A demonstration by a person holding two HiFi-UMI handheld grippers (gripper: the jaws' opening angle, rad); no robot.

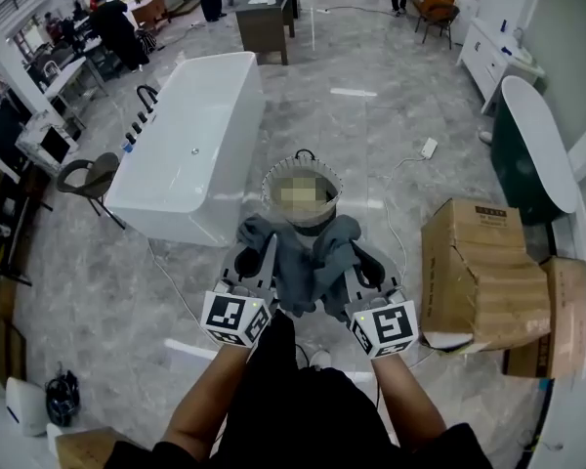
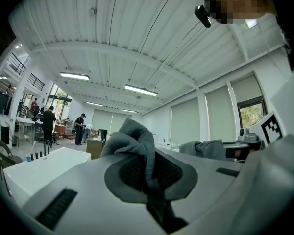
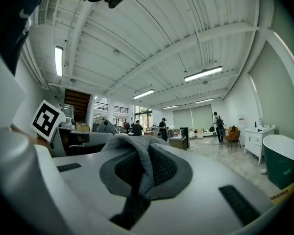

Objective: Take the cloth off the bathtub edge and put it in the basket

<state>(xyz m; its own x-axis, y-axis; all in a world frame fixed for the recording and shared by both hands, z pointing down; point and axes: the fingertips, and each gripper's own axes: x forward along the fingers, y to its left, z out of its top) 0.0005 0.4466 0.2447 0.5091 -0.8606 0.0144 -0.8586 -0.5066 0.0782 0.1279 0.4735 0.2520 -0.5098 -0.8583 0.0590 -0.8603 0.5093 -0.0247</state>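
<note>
Beside the basket (image 1: 270, 191), crumpled grey cloth (image 1: 308, 257) sagging between left tongs (image 2: 146, 173) and right tongs (image 3: 139, 173), both clamped on it

Left gripper (image 2: 148, 177), jaws pressed together on a fold of grey cloth (image 2: 134, 141) that bunches above them; white bathtub (image 2: 29, 173) near left, two standing people (image 2: 49, 124) far left

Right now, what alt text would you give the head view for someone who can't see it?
Seen from above, the left gripper and right gripper each pinch a grey cloth, holding it by a round basket on the floor. A white bathtub stands at left, cardboard boxes at right.
</note>
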